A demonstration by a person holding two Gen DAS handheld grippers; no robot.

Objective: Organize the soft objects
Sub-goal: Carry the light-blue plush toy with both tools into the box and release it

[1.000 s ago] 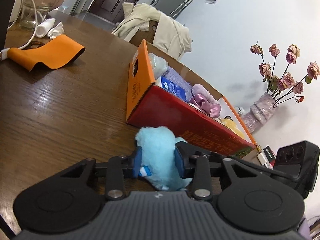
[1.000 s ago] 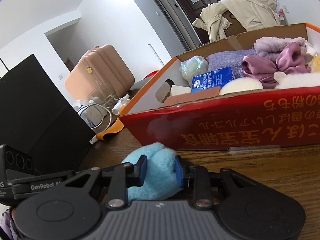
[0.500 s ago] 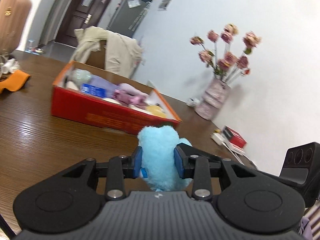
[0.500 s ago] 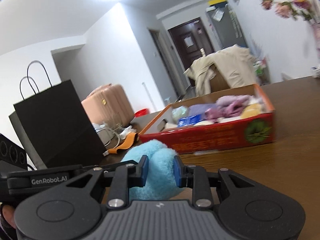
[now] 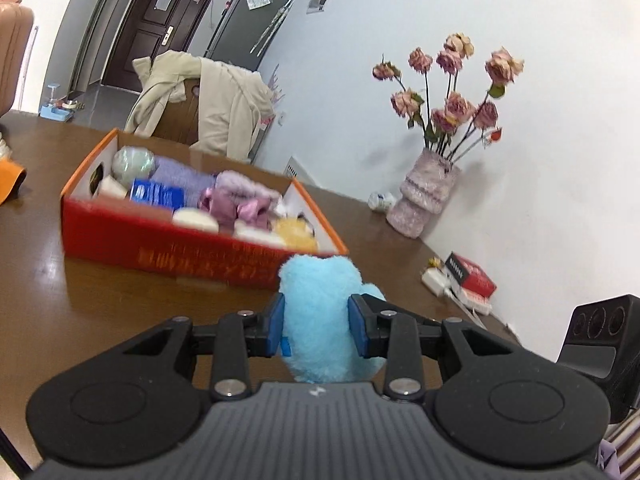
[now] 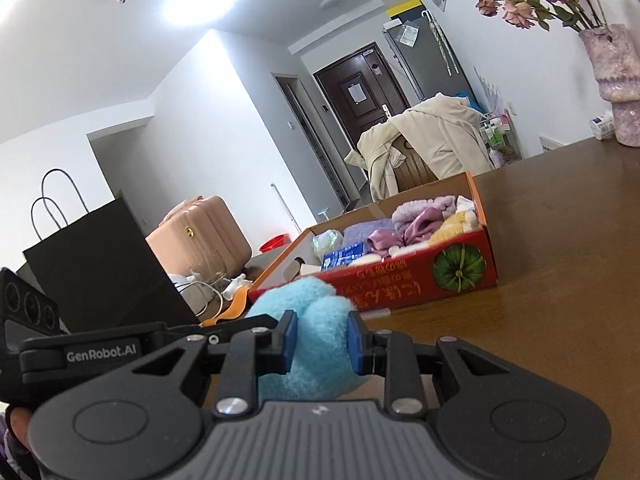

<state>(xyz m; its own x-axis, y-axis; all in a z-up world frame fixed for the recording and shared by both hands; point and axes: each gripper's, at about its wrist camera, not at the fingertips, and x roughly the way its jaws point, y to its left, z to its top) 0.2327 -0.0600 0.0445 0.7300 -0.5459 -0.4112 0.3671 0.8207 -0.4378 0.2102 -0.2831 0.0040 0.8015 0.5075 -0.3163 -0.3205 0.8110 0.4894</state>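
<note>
Both grippers pinch one blue plush toy (image 5: 320, 312) between their blue pads. The left gripper (image 5: 316, 330) squeezes it from one side, and the right gripper (image 6: 319, 342) squeezes it from the other. The toy is held above a brown wooden table (image 5: 80, 312), in front of a red cardboard box (image 5: 180, 248) and not yet over it.

The toy is fluffy, rounded and easily squashed. The box is shallow and open-topped with an orange rim, already crowded with soft things: purple cloth, a pale sponge, a yellow plush.

Likely risks: if the grippers drift apart, the fur could slip from one pair of pads. Released short of the box, the toy would land on the table. The packed box may leave it perched on top, free to roll out.
</note>
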